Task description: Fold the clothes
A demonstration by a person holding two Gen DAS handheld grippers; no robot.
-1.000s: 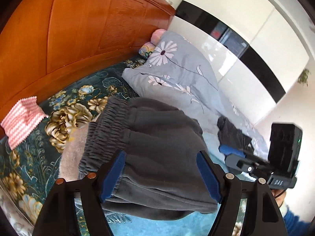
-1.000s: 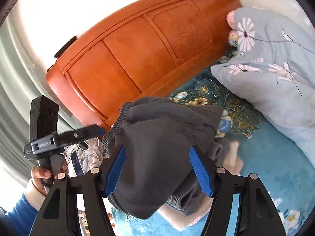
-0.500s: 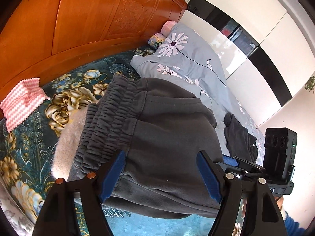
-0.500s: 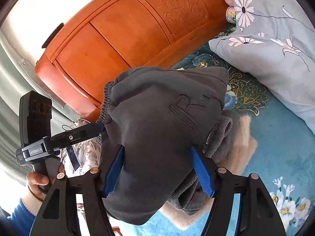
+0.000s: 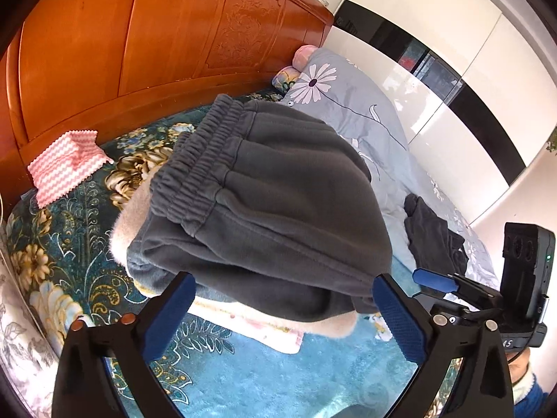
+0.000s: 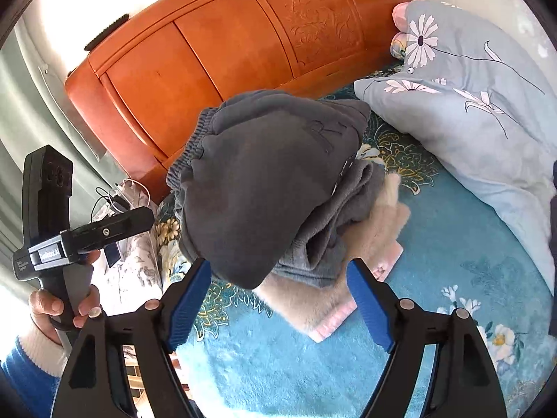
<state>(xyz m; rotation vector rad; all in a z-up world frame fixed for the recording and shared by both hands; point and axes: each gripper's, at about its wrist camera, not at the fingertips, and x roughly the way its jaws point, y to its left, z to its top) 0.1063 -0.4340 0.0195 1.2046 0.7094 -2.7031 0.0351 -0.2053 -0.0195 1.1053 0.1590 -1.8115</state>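
Note:
Folded dark grey sweatpants with an elastic waistband lie on top of a folded beige fluffy garment on the bed. In the right wrist view the sweatpants sit on the same beige garment. My left gripper is open, its blue pads just short of the pile's near edge. My right gripper is open too, close in front of the pile, holding nothing. Another dark garment lies unfolded further down the bed.
An orange wooden headboard stands behind the pile. A grey floral duvet lies to the right. A pink zigzag cloth lies by the headboard. The bed has a teal floral blanket. The left bed edge is near.
Both grippers have drawn back from the sweatpants, which were between their pads and now rest on the beige garment. The pile looks further away in both views.

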